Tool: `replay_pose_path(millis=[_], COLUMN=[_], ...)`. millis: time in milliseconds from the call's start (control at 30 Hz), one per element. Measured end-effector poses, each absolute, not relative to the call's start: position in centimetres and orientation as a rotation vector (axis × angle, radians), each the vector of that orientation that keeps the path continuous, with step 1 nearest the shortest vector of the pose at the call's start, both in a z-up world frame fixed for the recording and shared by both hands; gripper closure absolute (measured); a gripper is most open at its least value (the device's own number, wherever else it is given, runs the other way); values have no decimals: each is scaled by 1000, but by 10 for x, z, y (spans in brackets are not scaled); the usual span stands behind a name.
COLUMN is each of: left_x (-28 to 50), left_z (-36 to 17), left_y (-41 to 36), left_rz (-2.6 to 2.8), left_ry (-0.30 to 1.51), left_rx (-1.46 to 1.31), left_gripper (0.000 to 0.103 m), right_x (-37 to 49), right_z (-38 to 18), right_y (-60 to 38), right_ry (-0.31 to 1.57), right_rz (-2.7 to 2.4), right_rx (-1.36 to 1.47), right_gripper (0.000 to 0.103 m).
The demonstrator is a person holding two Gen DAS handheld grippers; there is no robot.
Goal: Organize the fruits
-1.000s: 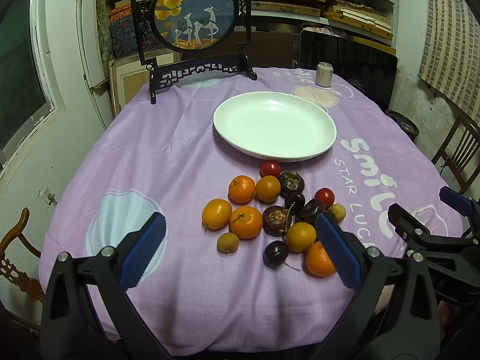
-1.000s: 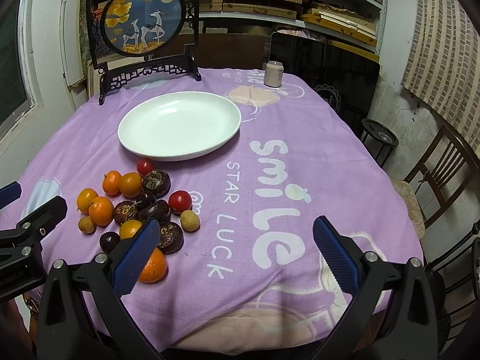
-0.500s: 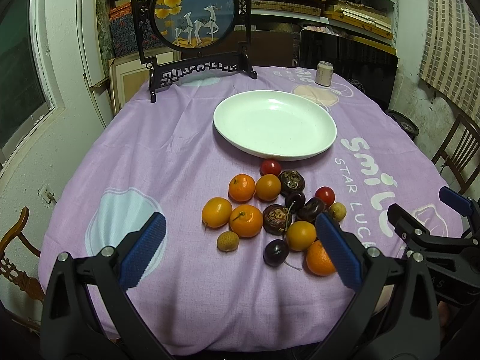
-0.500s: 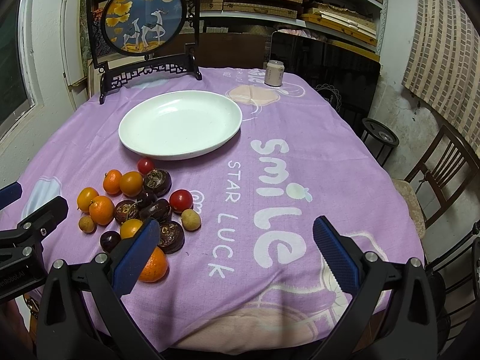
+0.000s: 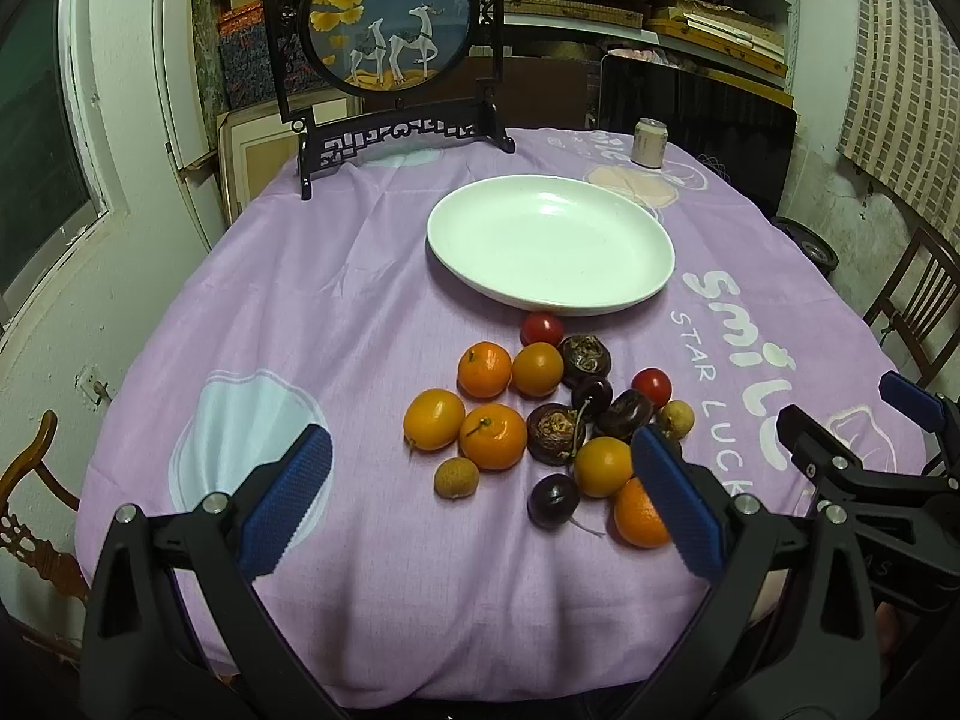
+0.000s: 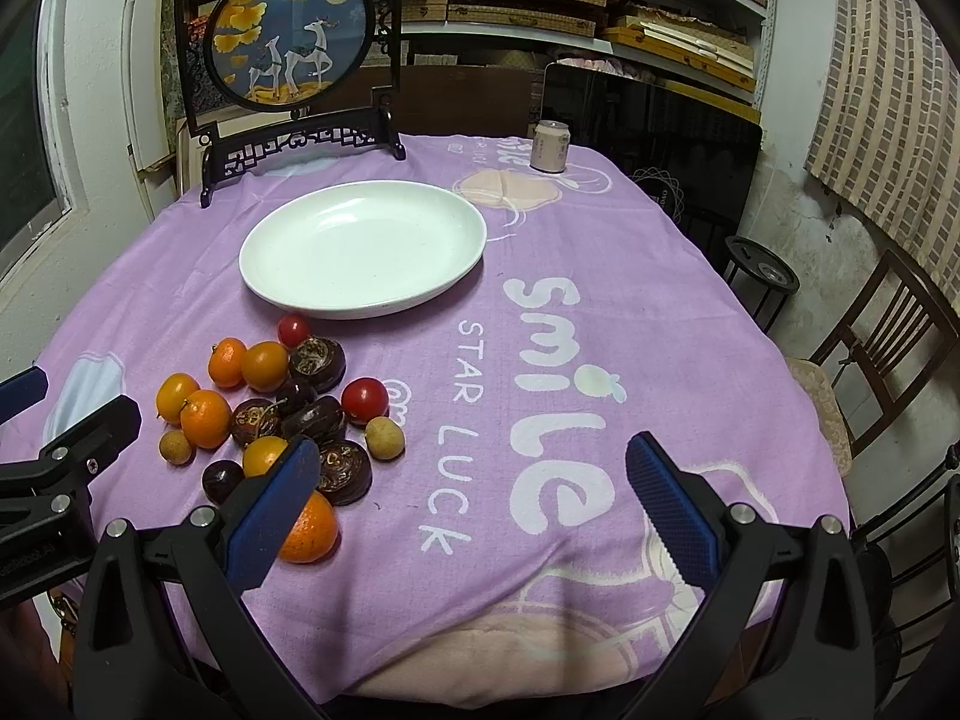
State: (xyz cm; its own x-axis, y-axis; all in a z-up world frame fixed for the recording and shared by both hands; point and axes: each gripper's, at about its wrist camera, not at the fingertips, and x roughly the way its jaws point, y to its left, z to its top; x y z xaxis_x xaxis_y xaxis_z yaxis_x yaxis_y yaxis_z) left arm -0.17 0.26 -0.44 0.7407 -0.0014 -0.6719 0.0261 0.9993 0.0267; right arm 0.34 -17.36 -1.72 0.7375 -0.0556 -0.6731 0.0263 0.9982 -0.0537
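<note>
A pile of small fruits lies on the purple tablecloth: oranges, red cherry tomatoes, dark cherries, brown wrinkled fruits and pale longans. It also shows in the right wrist view. An empty white plate sits just behind the pile and shows in the right wrist view too. My left gripper is open and empty, hovering over the near table edge in front of the pile. My right gripper is open and empty, to the right of the pile.
A round framed deer picture on a black stand is at the back of the table. A small can stands at the back right. Wooden chairs flank the table. Shelves of boxes line the far wall.
</note>
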Motion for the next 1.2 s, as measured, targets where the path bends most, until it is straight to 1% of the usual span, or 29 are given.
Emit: replay_pose_path(millis=[200,400,433,467,533,600,633,667,700,1067,1133,1200], left_x=[-7,-5,-7,-9,-12,-12,-12,-13,-11,17,22,28], left_z=[-24,-41,-44,-50,-57,-63,-64,-66,-66,-89,-92,-95], left_y=[6,56,65,75,85,90,90,89,87,62,56,47], left_rz=[-18,109,127,147,162,163,160,152,146,60,27,-17], left_ry=[751,786,798,815,842,871,879,887,894,974,983,993], left_rx=[24,-50,-71,-98,-131,-143,-144,-140,-136,-71,-72,-72], left_gripper=[2,2,2,2,2,2,2,2,2,3,11,15], right_x=[2,-16,-16,-14,-6,2,8,14,18,9,9,12], right_z=[-20,-44,-49,-54,-65,-75,-82,-90,-97,-94,-96,-97], right_y=[-170,-139,-136,-132,-126,-120,-116,-115,-115,-150,-153,-153], right_ry=[745,796,813,831,877,918,945,971,992,978,982,980], right_rz=[-16,297,320,344,390,404,403,407,417,315,316,318], right_rx=[-44,-93,-99,-98,-68,-49,-50,-44,-30,16,16,13], right_gripper=[1,1,5,15,25,25,27,44,57,58,57,58])
